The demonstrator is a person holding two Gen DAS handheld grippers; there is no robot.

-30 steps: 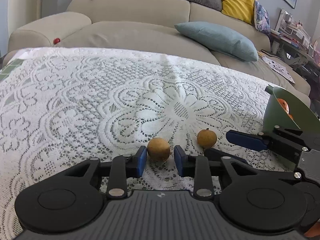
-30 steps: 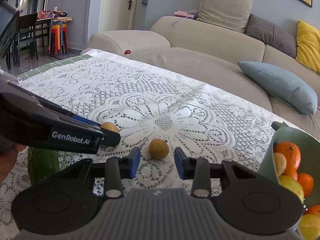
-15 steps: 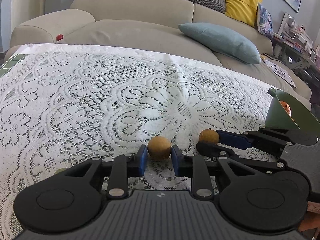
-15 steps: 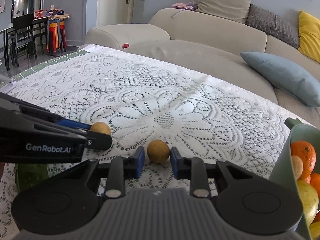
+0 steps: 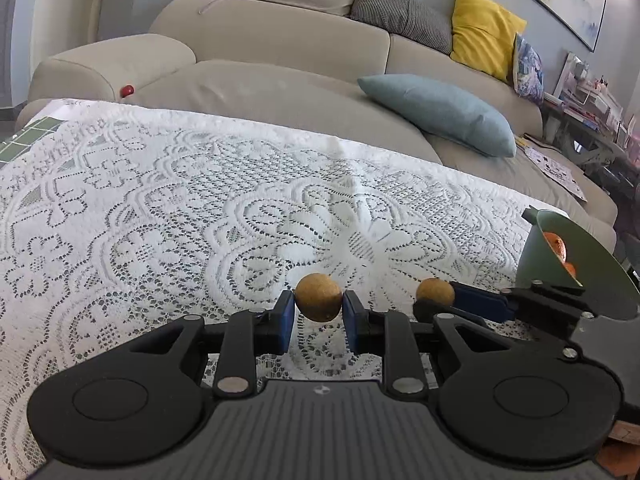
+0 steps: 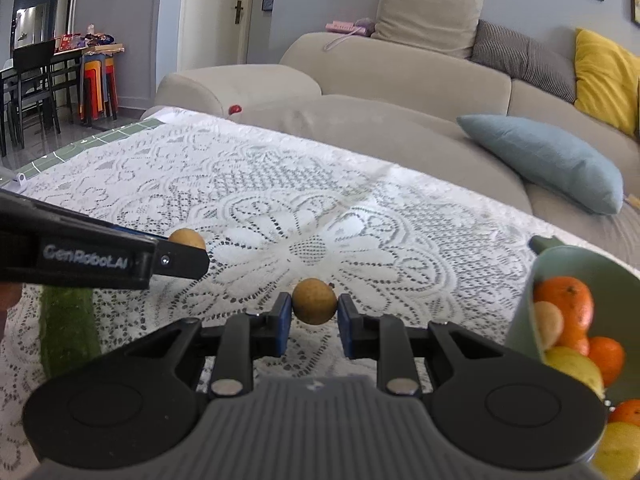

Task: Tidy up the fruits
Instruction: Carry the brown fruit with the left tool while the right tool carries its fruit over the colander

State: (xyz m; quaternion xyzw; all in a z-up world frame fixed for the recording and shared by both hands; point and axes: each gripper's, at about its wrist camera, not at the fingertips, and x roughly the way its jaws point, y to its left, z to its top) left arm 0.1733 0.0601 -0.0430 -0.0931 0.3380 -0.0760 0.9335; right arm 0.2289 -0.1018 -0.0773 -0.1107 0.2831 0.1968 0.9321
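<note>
Two small round brown fruits are gripped just over the white lace tablecloth [image 5: 160,208]. My left gripper [image 5: 318,311] is shut on the left brown fruit [image 5: 319,297], its blue pads pressing both sides. My right gripper [image 6: 313,316] is shut on the right brown fruit [image 6: 314,301]. From the left wrist the right gripper [image 5: 448,300] shows at the right with its fruit [image 5: 434,290]. From the right wrist the left gripper [image 6: 192,254] reaches in from the left with its fruit [image 6: 187,238]. A green bowl [image 6: 528,312] at the right holds oranges [image 6: 568,300] and yellow fruits.
A green cucumber-like vegetable [image 6: 68,328] lies at the near left of the cloth. A beige sofa [image 5: 280,40] with a blue cushion [image 5: 440,112] and a yellow cushion [image 5: 484,32] stands behind the table. A small red ball [image 5: 128,90] rests on the sofa.
Both grippers have closed from open around their fruits to pressing on them. The view has tilted slightly upward in both wrist cameras.
</note>
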